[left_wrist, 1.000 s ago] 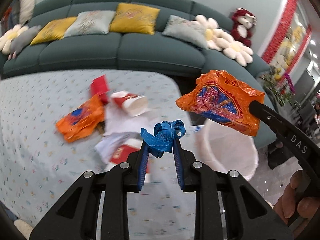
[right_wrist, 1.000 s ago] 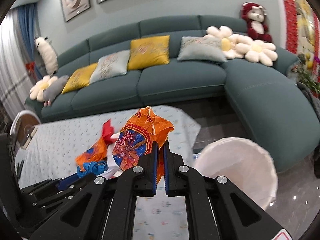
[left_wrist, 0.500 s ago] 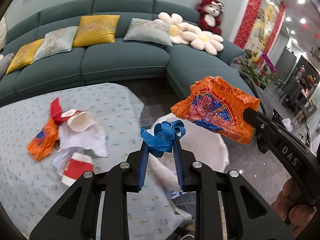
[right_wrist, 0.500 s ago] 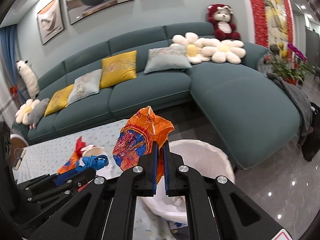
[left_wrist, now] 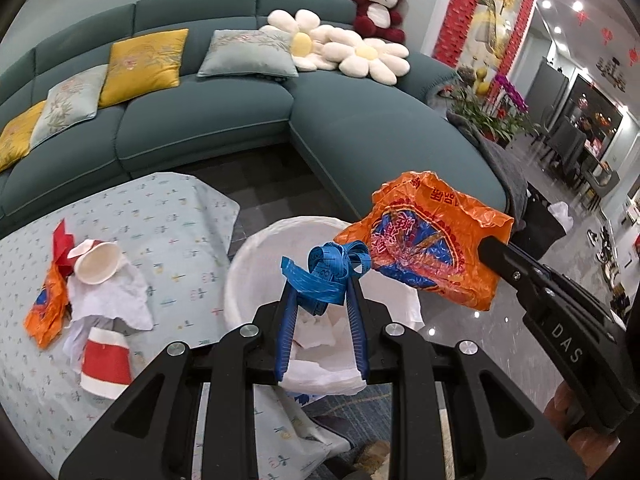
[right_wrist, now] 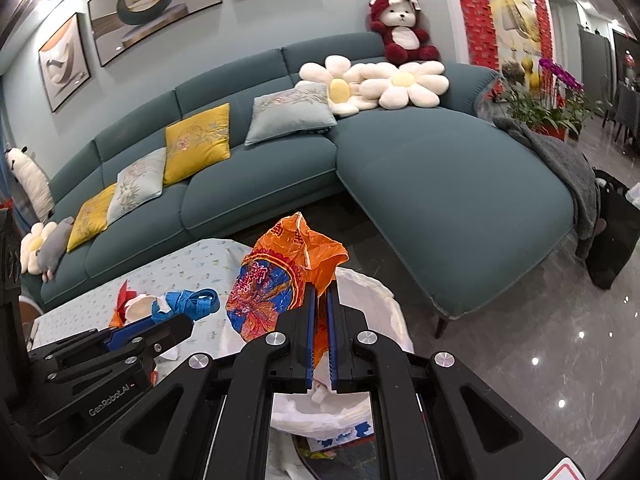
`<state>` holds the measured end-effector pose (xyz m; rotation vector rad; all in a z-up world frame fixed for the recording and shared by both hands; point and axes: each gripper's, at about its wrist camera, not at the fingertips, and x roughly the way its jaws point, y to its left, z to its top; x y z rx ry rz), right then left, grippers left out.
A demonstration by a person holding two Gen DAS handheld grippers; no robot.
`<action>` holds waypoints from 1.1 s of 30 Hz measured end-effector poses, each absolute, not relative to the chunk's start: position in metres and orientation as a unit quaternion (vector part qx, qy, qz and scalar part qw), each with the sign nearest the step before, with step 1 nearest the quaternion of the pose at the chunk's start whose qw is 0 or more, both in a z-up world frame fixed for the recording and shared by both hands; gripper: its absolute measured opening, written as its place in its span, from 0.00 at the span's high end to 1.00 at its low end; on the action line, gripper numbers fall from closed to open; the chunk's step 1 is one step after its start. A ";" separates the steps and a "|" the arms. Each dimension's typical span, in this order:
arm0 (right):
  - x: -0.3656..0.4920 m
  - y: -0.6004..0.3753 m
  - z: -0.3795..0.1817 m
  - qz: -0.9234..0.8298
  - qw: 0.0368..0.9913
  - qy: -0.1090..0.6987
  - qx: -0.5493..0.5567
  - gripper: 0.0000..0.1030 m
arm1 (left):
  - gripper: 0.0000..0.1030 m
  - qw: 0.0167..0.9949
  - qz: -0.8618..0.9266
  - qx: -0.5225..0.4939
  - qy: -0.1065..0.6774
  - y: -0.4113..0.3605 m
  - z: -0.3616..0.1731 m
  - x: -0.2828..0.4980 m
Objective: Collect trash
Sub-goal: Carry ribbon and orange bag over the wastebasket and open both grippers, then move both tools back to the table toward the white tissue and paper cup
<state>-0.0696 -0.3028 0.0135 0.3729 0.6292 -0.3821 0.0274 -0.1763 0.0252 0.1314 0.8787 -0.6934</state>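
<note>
- Hanging over the white-lined bin (left_wrist: 256, 264), the blue tape (left_wrist: 328, 270) sits bunched between the left gripper (left_wrist: 320, 280) tips, jaws narrow and pinched on it.
- Just beside it, above the bin's far rim, the right gripper (right_wrist: 320, 300) is clamped nearly shut on the orange wrapper (right_wrist: 280, 280).
- Both pieces look light, limp and crinkly; a pinch on a bunched fold suits them, and they should drop freely.
- Earlier both hung over the table (left_wrist: 168, 216); now they are above the bin, with cups and wrappers remaining left of it.

crumpled orange wrapper (right_wrist: 288, 280), tangled blue tape (left_wrist: 330, 266), above bin (left_wrist: 256, 264)
</note>
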 end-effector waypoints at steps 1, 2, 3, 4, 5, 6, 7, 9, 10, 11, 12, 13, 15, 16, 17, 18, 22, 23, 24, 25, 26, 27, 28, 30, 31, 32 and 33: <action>-0.069 -0.306 0.012 -0.187 0.915 0.306 0.184 0.95 | 0.76 0.844 -0.331 0.064 0.418 -0.179 0.024 0.028; -0.069 -0.308 0.010 -0.189 0.914 0.307 0.186 0.95 | 0.76 0.842 -0.333 0.065 0.419 -0.183 0.022 0.029; -0.068 -0.309 0.010 -0.190 0.914 0.307 0.187 0.95 | 0.75 0.841 -0.335 0.065 0.420 -0.185 0.021 0.030; -0.068 -0.312 0.008 -0.191 0.913 0.308 0.189 0.95 | 0.74 0.841 -0.336 0.065 0.419 -0.187 0.020 0.030; -0.068 -0.313 0.007 -0.192 0.913 0.308 0.189 0.95 | 0.75 0.841 -0.337 0.065 0.418 -0.189 0.019 0.031; -0.067 -0.314 0.006 -0.192 0.912 0.308 0.189 0.95 | 0.74 0.841 -0.338 0.066 0.417 -0.191 0.018 0.031; -0.066 -0.316 0.005 -0.192 0.912 0.309 0.190 0.95 | 0.70 0.841 -0.338 0.067 0.418 -0.193 0.018 0.032; -0.063 -0.317 0.003 -0.192 0.911 0.311 0.191 0.95 | 0.67 0.840 -0.336 0.067 0.420 -0.195 0.015 0.034; -0.063 -0.316 0.002 -0.192 0.911 0.311 0.191 0.95 | 0.67 0.840 -0.335 0.066 0.422 -0.195 0.014 0.036; -0.063 -0.315 0.001 -0.192 0.911 0.312 0.191 0.95 | 0.66 0.840 -0.332 0.065 0.424 -0.195 0.013 0.038; -0.060 -0.314 0.000 -0.192 0.910 0.313 0.191 0.95 | 0.65 0.840 -0.330 0.063 0.425 -0.195 0.013 0.039; -0.059 -0.314 -0.001 -0.191 0.910 0.314 0.191 0.95 | 0.61 0.841 -0.328 0.062 0.426 -0.194 0.012 0.041; -0.056 -0.313 -0.002 -0.189 0.910 0.316 0.191 0.95 | 0.56 0.844 -0.321 0.058 0.425 -0.189 0.012 0.043; -0.055 -0.312 -0.002 -0.187 0.910 0.317 0.190 0.95 | 0.55 0.846 -0.318 0.057 0.425 -0.187 0.012 0.044; -0.053 -0.311 -0.003 -0.185 0.911 0.318 0.188 0.95 | 0.53 0.847 -0.314 0.055 0.426 -0.184 0.012 0.045; -0.052 -0.310 -0.004 -0.183 0.911 0.320 0.186 0.94 | 0.51 0.847 -0.311 0.054 0.427 -0.182 0.011 0.046; -0.045 -0.304 -0.005 -0.178 0.913 0.322 0.178 0.79 | 0.43 0.853 -0.296 0.049 0.428 -0.169 0.010 0.049; -0.044 -0.302 -0.004 -0.178 0.913 0.321 0.176 0.71 | 0.42 0.854 -0.291 0.047 0.428 -0.165 0.009 0.050; -0.043 -0.299 -0.004 -0.180 0.914 0.319 0.174 0.68 | 0.41 0.856 -0.286 0.045 0.428 -0.160 0.009 0.051; -0.043 -0.297 -0.003 -0.179 0.915 0.318 0.173 0.64 | 0.36 0.857 -0.282 0.044 0.428 -0.157 0.008 0.051; -0.042 -0.295 -0.002 -0.177 0.916 0.318 0.172 0.64 | 0.33 0.860 -0.276 0.041 0.428 -0.152 0.008 0.051; -0.041 -0.291 -0.001 -0.174 0.916 0.318 0.169 0.64 | 0.32 0.862 -0.271 0.038 0.426 -0.147 0.008 0.052; -0.039 -0.288 -0.001 -0.172 0.917 0.319 0.166 0.63 | 0.31 0.863 -0.267 0.036 0.426 -0.142 0.008 0.052; -0.037 -0.282 0.001 -0.168 0.918 0.320 0.161 0.61 | 0.31 0.864 -0.259 0.031 0.431 -0.131 0.006 0.054; -0.036 -0.278 0.003 -0.166 0.919 0.320 0.159 0.60 | 0.31 0.865 -0.254 0.027 0.433 -0.126 0.006 0.056; -0.034 -0.275 0.004 -0.165 0.920 0.320 0.158 0.58 | 0.31 0.865 -0.250 0.025 0.434 -0.122 0.005 0.057; -0.034 -0.272 0.005 -0.162 0.920 0.319 0.157 0.57 | 0.31 0.866 -0.247 0.022 0.435 -0.117 0.005 0.058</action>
